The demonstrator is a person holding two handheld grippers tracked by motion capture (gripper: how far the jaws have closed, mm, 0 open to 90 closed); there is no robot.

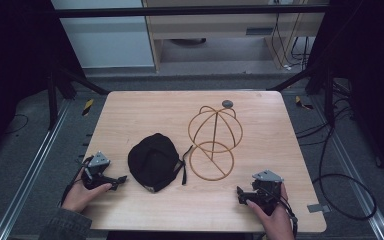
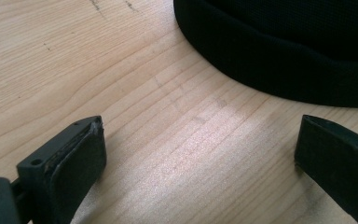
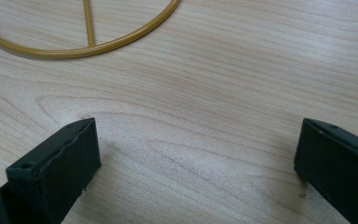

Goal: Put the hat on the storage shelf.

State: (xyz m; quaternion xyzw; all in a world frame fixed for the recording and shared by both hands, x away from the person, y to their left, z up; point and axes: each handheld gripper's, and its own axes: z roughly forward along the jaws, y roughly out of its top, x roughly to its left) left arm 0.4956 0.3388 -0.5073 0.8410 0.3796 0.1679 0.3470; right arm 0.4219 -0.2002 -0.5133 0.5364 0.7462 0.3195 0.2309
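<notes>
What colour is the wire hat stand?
Golden yellow. The wire hat stand shows best in the high view.

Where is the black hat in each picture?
High view: the black cap lies on the wooden table, left of centre, beside the gold wire hat stand.
Left gripper view: the cap is at the top right, just beyond the open jaws.
Right gripper view: the cap is not in this picture; the stand's ring is.
Shared landmark: the pale wood-grain tabletop.
</notes>
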